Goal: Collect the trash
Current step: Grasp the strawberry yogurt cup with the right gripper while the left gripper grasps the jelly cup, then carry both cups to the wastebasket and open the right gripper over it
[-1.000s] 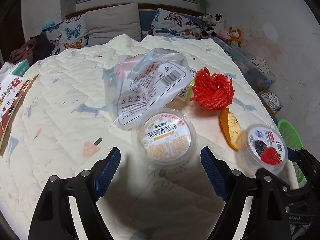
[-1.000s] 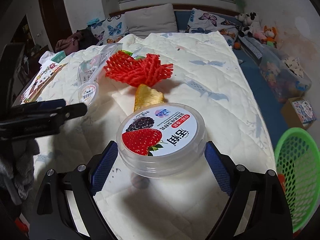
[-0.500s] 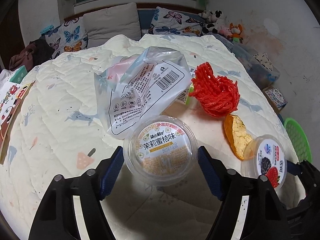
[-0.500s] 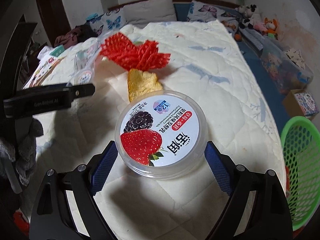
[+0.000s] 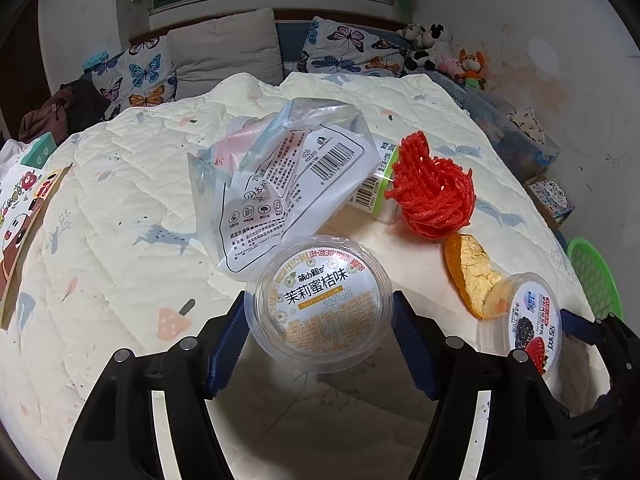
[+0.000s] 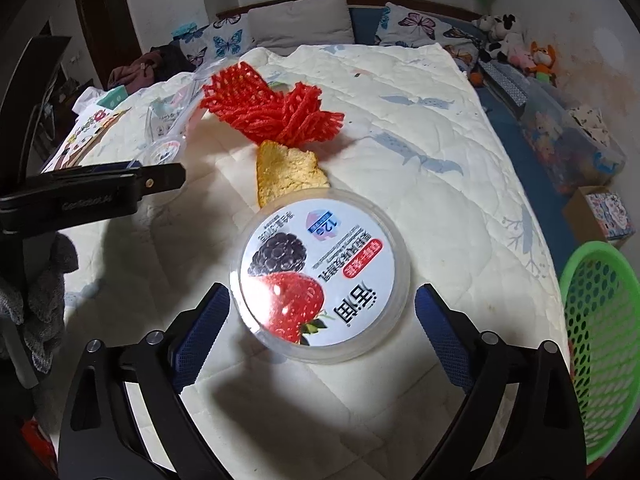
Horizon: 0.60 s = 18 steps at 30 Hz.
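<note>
In the left wrist view, the left gripper [image 5: 319, 334] is closing its jaws on a clear round tub with a yellow-and-white label [image 5: 320, 302], and both blue pads [image 5: 226, 344] sit against the tub's sides, so it is grasped near the foot of the quilted bedspread [image 5: 120, 208]. Just behind the tub lies a crumpled clear plastic bag with printed text and a barcode [image 5: 288, 176], partly over a small green-edged carton [image 5: 376, 184]. To the right of these sits a red foam fruit net [image 5: 432, 192], and nearer the camera an orange peel [image 5: 470, 276] touches a second clear tub with a berry label [image 5: 528, 324]. The rim of a green mesh basket [image 5: 596, 276] shows beyond the bed's right edge. In the right wrist view, the right gripper [image 6: 322, 334] is opening its jaws; the berry-labelled tub [image 6: 320, 276] lies between them on the bedspread [image 6: 440, 120], with a gap at each pad [image 6: 200, 332], so it is released. The orange peel [image 6: 286, 174] lies right behind the tub, touching or just short of its far rim, with the red foam net [image 6: 272, 108] beyond it. The left gripper [image 6: 104, 190] reaches in from the left, the yellow-labelled tub [image 6: 166, 152] showing past it. The green basket [image 6: 600, 320] stands off the bed's right edge.
</note>
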### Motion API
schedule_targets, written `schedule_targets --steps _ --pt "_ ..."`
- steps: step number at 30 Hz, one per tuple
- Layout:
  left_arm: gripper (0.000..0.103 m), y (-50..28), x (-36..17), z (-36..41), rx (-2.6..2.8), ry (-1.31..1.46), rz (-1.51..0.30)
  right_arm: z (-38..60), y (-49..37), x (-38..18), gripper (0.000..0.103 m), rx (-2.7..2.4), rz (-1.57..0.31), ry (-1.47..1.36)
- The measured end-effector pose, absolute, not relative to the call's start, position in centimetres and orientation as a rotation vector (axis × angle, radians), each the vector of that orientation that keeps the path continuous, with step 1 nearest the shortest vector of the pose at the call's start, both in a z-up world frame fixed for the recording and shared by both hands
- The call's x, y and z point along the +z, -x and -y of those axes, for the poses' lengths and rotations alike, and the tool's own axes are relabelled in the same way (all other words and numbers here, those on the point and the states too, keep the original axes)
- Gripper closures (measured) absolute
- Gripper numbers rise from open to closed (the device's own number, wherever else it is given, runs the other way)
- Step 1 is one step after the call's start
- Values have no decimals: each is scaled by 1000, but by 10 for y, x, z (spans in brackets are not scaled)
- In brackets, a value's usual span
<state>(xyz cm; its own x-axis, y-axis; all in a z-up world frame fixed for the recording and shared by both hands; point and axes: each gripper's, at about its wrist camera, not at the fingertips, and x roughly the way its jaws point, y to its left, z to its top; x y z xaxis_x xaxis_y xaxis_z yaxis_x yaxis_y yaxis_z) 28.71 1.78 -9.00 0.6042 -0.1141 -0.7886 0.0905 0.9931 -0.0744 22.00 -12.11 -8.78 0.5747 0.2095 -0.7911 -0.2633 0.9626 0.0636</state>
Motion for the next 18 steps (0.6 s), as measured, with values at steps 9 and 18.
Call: schedule_targets --steps 9,18 --pt "36 -277 -82 -18 -126 23 -896 114 -226 -92 11 263 -915 82" --pt "36 -258 -65 -10 -162 19 -866 134 -208 -70 12 273 -871 9"
